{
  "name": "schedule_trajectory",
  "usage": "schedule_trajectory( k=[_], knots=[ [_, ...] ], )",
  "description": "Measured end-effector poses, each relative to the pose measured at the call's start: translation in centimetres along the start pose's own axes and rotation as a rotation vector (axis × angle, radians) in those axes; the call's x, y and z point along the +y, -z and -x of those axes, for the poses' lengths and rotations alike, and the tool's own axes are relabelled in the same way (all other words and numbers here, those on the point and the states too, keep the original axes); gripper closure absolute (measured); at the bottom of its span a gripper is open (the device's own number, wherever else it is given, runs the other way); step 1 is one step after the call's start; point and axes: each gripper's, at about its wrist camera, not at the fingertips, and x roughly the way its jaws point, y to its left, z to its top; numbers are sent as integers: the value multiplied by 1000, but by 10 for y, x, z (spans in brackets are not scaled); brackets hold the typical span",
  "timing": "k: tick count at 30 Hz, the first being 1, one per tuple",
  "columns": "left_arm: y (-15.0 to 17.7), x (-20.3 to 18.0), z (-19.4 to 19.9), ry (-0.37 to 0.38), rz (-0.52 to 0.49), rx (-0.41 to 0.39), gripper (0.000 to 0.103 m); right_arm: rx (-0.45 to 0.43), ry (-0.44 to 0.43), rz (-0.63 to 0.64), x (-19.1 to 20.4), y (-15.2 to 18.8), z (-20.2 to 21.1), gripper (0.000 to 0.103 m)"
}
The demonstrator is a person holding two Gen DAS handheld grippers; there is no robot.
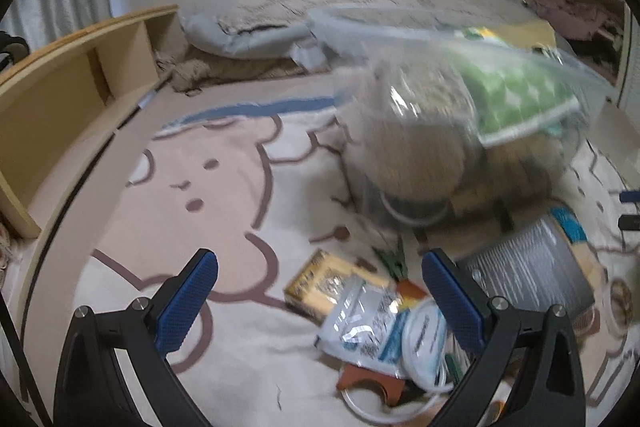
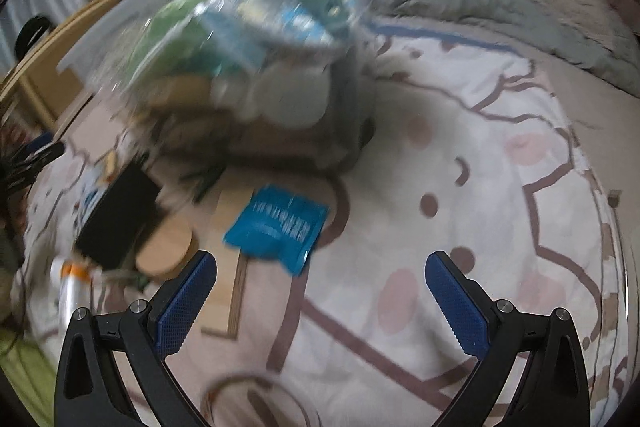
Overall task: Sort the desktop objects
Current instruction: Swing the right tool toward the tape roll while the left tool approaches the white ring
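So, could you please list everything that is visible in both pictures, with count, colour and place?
clear bag: 1, transparent, holds green packet, blurred, mid-air above rug
rug: 1, cream with brown drawing, floor
yellow box: 1, yellow, rug, near left gripper
black booklet: 1, dark, rug
blue packet: 1, blue, rug, ahead of right gripper
round wooden lid: 1, tan, rug
shelf: 1, light wood, beside rug
bedding: grey-beige, behind rug
left gripper: open
right gripper: open
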Motion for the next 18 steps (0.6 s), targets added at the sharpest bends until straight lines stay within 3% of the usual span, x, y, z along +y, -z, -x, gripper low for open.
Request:
schedule_trajectory(
  k=[6, 12, 18],
  knots=[
    [14, -14, -9, 40, -77, 70, 0, 91, -28, 110, 4, 11, 3, 0],
    [23, -26, -16, 47, -135, 117, 0, 211, -66, 302, 23, 29, 7, 0],
    [30, -31, -22, 48, -159, 146, 0, 343, -52, 407, 35, 52, -13, 0]
  ],
)
